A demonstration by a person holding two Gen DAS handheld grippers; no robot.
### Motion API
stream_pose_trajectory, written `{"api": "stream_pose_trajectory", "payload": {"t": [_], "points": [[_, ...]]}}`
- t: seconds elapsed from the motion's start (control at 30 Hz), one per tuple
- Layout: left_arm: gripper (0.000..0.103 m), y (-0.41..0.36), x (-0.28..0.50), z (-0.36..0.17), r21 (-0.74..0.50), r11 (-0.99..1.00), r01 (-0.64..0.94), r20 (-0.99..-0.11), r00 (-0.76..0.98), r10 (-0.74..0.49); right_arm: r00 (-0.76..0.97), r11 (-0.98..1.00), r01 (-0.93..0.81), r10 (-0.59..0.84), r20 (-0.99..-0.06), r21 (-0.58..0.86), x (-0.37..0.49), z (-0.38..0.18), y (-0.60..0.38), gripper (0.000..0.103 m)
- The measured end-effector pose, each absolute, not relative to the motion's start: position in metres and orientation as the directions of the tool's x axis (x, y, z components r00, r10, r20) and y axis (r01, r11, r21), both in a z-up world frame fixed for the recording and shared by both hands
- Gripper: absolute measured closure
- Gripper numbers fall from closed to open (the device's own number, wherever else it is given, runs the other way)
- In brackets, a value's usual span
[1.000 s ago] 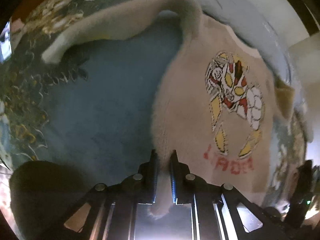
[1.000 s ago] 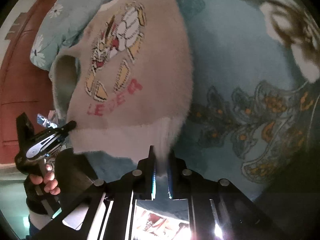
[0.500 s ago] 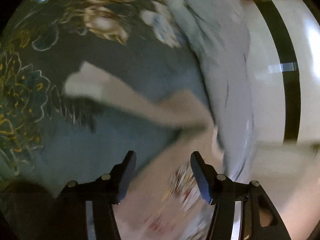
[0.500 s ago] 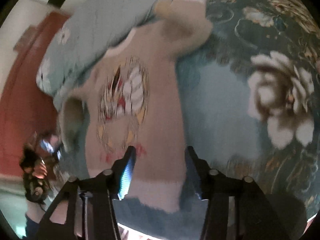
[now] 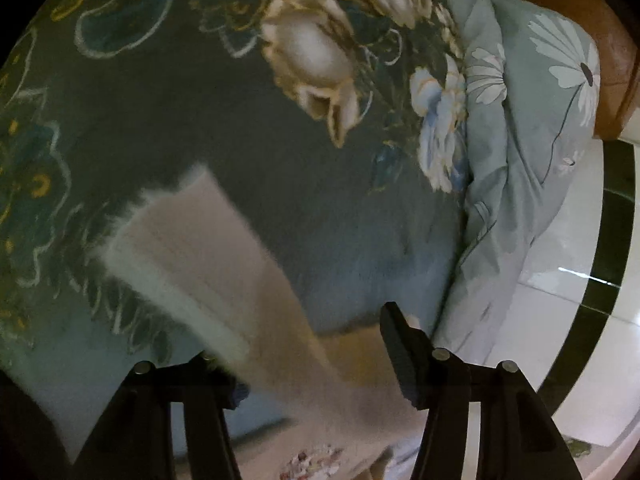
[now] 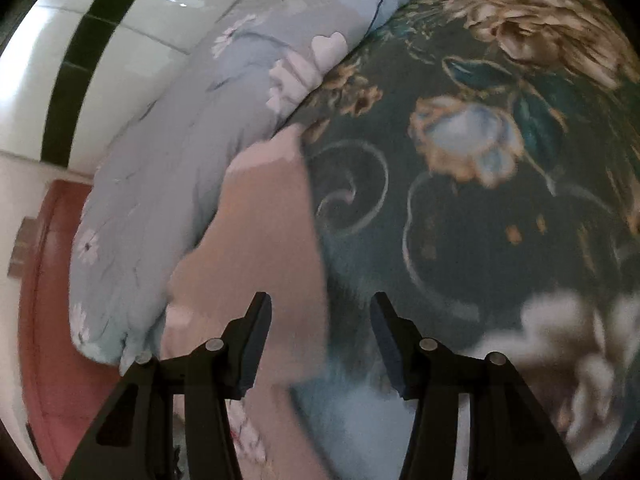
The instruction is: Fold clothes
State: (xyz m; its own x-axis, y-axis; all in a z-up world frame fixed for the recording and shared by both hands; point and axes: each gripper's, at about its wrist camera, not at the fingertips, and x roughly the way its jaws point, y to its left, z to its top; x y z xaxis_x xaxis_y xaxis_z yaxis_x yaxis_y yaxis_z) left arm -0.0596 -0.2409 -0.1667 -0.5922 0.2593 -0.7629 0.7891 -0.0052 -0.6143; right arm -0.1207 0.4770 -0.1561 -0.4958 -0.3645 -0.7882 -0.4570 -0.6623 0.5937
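Note:
A fuzzy beige sweater with a cartoon print lies flat on a dark teal floral blanket (image 5: 208,92). In the left wrist view its sleeve (image 5: 192,248) stretches out to the upper left, with the printed chest (image 5: 312,462) at the bottom edge. My left gripper (image 5: 312,360) is open and empty above the sleeve's shoulder end. In the right wrist view the other sleeve (image 6: 264,216) runs up along a pillow. My right gripper (image 6: 320,344) is open and empty above that sleeve's edge.
A light blue flower-print pillow (image 5: 520,184) lies along the blanket's edge and also shows in the right wrist view (image 6: 168,168). Beyond it are a white tiled wall with a dark stripe (image 6: 80,48) and a reddish-brown headboard (image 6: 44,300).
Both grippers let go of the sweater's bottom hem, opened wide, and moved up the sweater toward the sleeves. The sweater now lies flat on the blanket.

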Motion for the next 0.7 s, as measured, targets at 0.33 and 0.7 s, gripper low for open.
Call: {"api": "stream_pose_trajectory", "payload": {"t": [0.33,0.7], "points": [[0.092,-0.229,-0.109,-0.1,-0.652,-0.418,0.633,-0.733,-0.667,0.134,-0.464,-0.701,-0.457,-0.337,-0.819,0.547,-0.208,-0.184,0.482,0.05],[0.092,-0.014,-0.198,0.001,-0.435,-0.9,-0.037,-0.655,-0.672,0.345,-0.445,-0.759,-0.411,-0.317,-0.838,0.505,-0.244,-0.192,0.473,0.048]]}}
